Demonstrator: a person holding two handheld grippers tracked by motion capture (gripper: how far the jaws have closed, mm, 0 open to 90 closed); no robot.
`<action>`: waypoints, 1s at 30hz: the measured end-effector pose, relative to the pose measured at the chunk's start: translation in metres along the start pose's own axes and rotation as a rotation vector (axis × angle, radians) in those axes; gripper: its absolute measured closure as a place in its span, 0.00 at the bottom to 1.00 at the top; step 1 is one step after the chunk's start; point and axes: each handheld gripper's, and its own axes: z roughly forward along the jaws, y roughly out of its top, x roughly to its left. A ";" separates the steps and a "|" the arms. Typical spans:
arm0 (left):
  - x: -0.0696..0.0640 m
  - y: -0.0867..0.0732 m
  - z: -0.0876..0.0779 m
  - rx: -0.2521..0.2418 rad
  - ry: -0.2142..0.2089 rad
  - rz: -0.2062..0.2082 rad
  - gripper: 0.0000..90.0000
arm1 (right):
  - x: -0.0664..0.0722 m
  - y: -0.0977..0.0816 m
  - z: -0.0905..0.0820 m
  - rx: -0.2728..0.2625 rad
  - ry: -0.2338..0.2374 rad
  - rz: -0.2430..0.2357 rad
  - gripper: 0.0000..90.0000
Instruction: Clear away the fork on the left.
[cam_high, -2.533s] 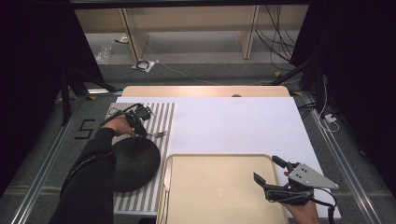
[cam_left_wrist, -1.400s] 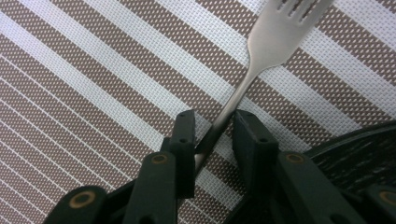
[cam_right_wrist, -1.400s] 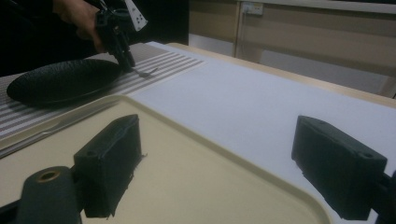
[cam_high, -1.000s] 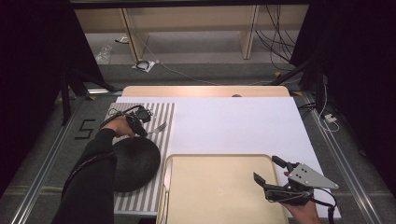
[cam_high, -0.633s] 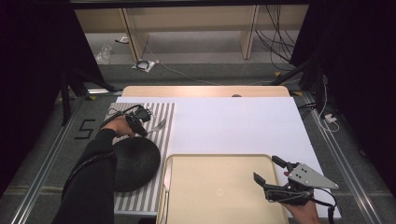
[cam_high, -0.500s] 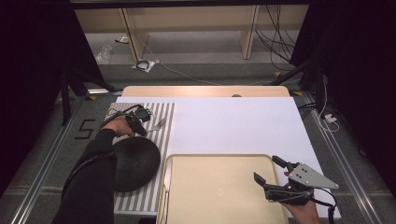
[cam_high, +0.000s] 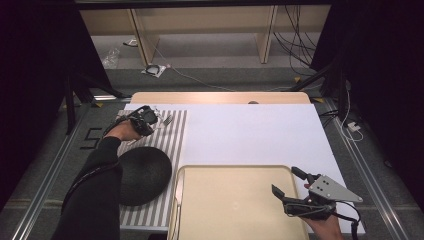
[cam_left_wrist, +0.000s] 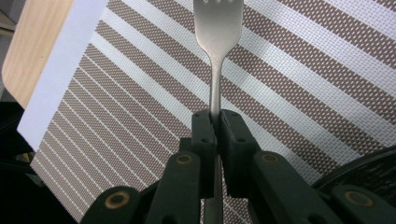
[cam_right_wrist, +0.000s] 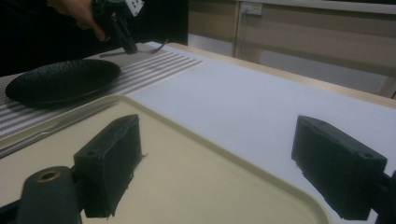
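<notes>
High view, table: white sheet (cam_high: 250, 135) covers most of the top, wooden edge showing at the far side.
Tray: beige tray (cam_high: 235, 200) at the near edge, beside the placemat.
Placemat: striped placemat (cam_high: 172, 135) at the left.
Plate: black plate (cam_high: 142, 175) on the placemat's near part.
Right gripper (cam_high: 290, 182): over the tray's right side, 2 jaws wide apart, nothing between them.
Left gripper (cam_left_wrist: 216, 126): over the placemat's far end, clamped on the fork's handle.
Fork (cam_left_wrist: 218, 28): tines pointing away from the jaws, above the stripes.

A marking like the numeral 5 (cam_high: 93, 138) stands on the floor (cam_high: 60, 165).
</notes>
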 end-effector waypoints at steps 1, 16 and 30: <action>0.000 0.000 -0.002 0.001 -0.002 -0.006 0.94 | 0.000 0.000 0.000 -0.001 0.000 0.000 0.19; -0.014 0.015 -0.048 -0.031 -0.047 -0.138 0.94 | 0.001 0.000 0.000 -0.006 -0.001 -0.002 0.19; -0.057 0.019 -0.077 -0.101 -0.089 -0.089 0.94 | 0.002 0.000 0.001 -0.006 0.003 -0.002 0.19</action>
